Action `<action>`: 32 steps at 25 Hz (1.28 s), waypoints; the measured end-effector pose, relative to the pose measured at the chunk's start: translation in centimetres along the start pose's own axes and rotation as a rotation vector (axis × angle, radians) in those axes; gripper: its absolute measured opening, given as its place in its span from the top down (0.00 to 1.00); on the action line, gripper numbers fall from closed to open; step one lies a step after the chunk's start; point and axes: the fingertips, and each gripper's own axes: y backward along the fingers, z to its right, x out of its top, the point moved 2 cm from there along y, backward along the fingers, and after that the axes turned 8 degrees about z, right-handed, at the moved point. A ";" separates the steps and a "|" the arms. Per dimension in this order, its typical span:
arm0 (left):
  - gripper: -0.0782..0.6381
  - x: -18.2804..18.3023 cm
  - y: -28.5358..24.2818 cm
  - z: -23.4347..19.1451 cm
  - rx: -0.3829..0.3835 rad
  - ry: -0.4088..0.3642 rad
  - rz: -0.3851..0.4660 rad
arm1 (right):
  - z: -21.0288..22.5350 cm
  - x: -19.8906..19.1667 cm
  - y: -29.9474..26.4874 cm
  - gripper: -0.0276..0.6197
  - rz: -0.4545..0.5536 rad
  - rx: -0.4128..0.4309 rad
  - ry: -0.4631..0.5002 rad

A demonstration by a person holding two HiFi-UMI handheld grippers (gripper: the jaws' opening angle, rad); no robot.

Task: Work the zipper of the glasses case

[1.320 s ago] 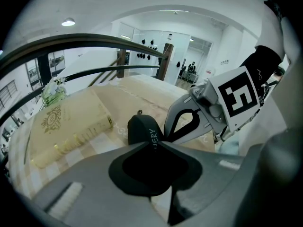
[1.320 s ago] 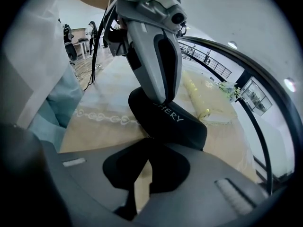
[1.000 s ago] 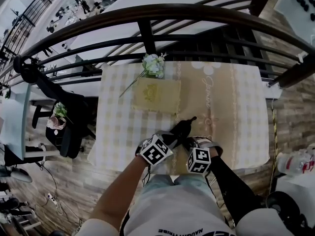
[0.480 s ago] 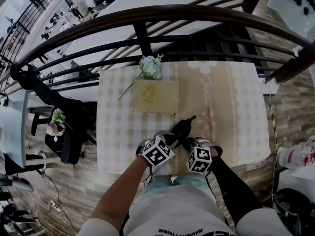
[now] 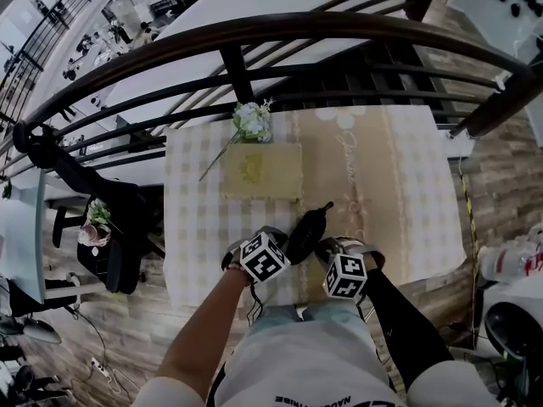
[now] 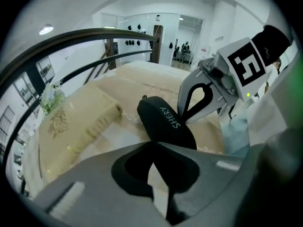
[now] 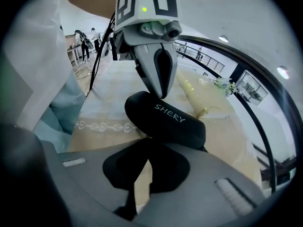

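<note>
A black glasses case [image 5: 307,230] printed SHERY lies slanted on the tablecloth near the front edge. In the right gripper view my left gripper [image 7: 158,94] comes down with its fingers together and its tip on the case's [image 7: 165,119] far top side. From the left gripper view, my right gripper [image 6: 182,122] is shut too, its tip against the case's [image 6: 163,122] right flank. In each gripper's own view the jaws meet right at the case's near edge. No zipper pull shows, and I cannot tell if anything thin is pinched.
A pale yellow book [image 5: 261,170] with a gold emblem lies behind the case, with a small flower bunch [image 5: 252,121] at its far corner. A dark curved railing [image 5: 254,36] runs behind the checked table [image 5: 407,193]. The table's front edge is just under both grippers.
My left gripper has shifted a little left and down and rolled, so more of the case shows beside it. The right gripper and the case have stayed put.
</note>
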 end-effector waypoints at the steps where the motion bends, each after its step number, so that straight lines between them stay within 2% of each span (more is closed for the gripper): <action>1: 0.89 0.0 0.0 0.4 -0.018 0.026 0.002 | 0.3 -0.2 0.1 0.91 -0.001 -0.008 -0.003; 5: 0.89 0.9 -0.6 2.0 -0.077 0.058 0.005 | 2.4 -1.8 0.8 0.91 0.002 -0.036 -0.017; 8: 0.89 1.9 -1.7 3.4 -0.092 0.087 0.015 | 4.2 -2.7 1.2 0.91 0.015 -0.042 -0.002; 14: 0.87 4.5 -3.3 4.4 -0.057 0.137 0.073 | 6.9 -4.6 1.8 0.91 0.031 -0.001 0.082; 17: 0.87 6.1 -2.9 3.7 -0.007 0.158 0.127 | 6.8 -4.9 1.8 0.91 0.050 0.031 0.108; 20: 0.87 8.1 -2.4 2.1 0.079 0.129 0.160 | 6.9 -5.1 1.8 0.91 0.064 0.047 0.113; 24: 0.88 9.5 -2.3 0.2 0.174 0.092 0.158 | 6.9 -5.1 1.7 0.91 0.076 0.056 0.108; 28: 0.89 9.4 -3.0 -0.4 0.200 0.081 0.110 | 6.9 -5.0 1.8 0.91 0.078 0.058 0.101; 32: 0.88 9.5 -3.9 -0.1 0.208 0.008 0.066 | 7.0 -5.4 1.8 0.91 0.061 0.055 0.102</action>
